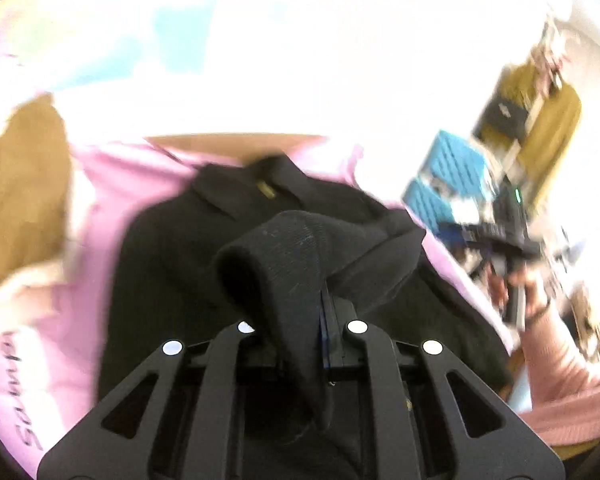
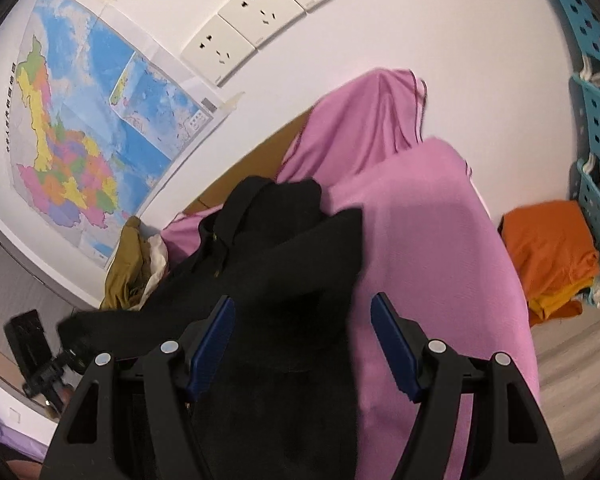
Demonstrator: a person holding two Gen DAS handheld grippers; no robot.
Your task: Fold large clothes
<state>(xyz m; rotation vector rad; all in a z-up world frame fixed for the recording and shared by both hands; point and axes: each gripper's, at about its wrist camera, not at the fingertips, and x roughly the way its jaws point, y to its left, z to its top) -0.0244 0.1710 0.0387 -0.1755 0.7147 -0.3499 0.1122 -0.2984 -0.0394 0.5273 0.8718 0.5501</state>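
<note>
A black collared knit garment (image 1: 204,240) lies on a pink cloth (image 1: 100,216). My left gripper (image 1: 324,316) is shut on a fold of the black garment's sleeve or edge (image 1: 292,248), lifted and draped over the fingers. In the right wrist view the same black garment (image 2: 284,256) lies crumpled on the pink cloth (image 2: 432,248). My right gripper (image 2: 304,312) is open above the garment, its blue pads (image 2: 216,336) apart, with black fabric between and below them.
A mustard garment (image 2: 124,272) lies at the wall by a map (image 2: 80,128). An orange folded pile (image 2: 548,256) and blue perforated baskets (image 2: 596,120) stand at the right. Wall sockets (image 2: 260,20) are above. A person's pink-sleeved arm (image 1: 556,364) shows at the right of the left wrist view.
</note>
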